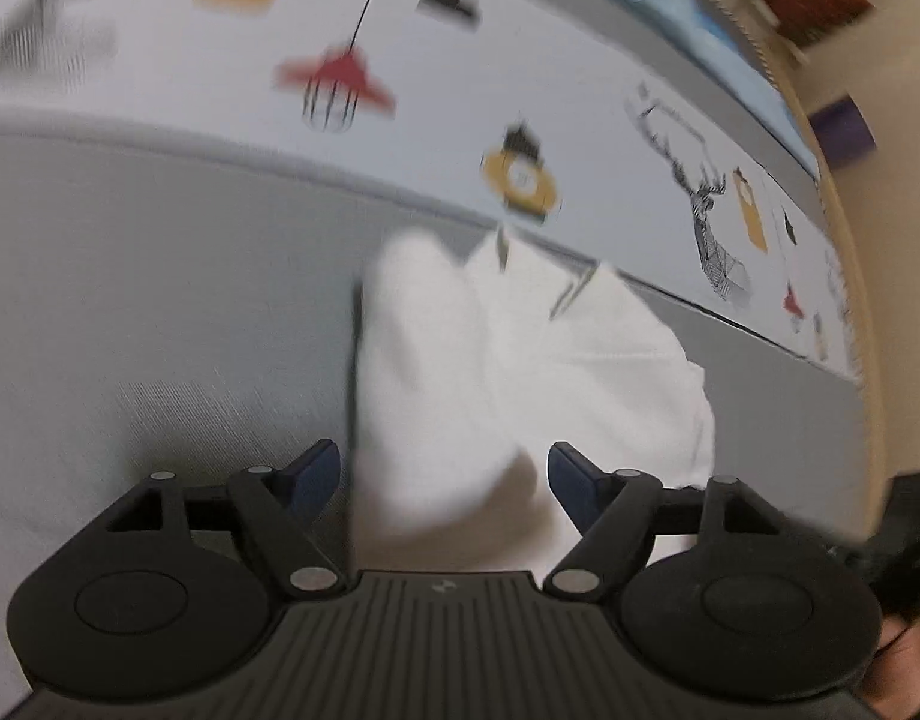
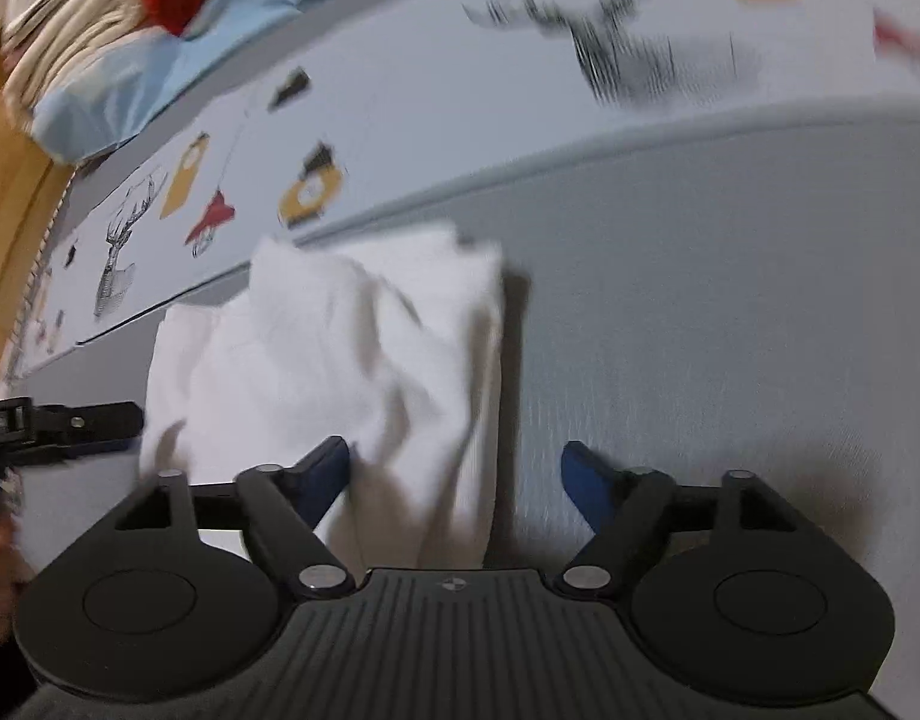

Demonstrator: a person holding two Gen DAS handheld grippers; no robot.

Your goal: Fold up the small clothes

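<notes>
A white garment [image 1: 520,360] lies bunched on a grey mat [image 1: 160,300], its far end reaching the mat's edge beside a printed cloth [image 1: 520,60]; bare mat stretches to either side. Both tools angle steeply down. The left tool [image 1: 445,474] stands wide open with cloth between its tips, ungripped; the right tool [image 2: 457,471] gapes likewise, the garment's edge brushing one blue pad [image 2: 328,468].

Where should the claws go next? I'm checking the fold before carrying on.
Probably lift both clear: the left claw and right claw stand open, gripping nothing, and the white garment lies bunched on the grey surface, so look before re-gripping.
</notes>
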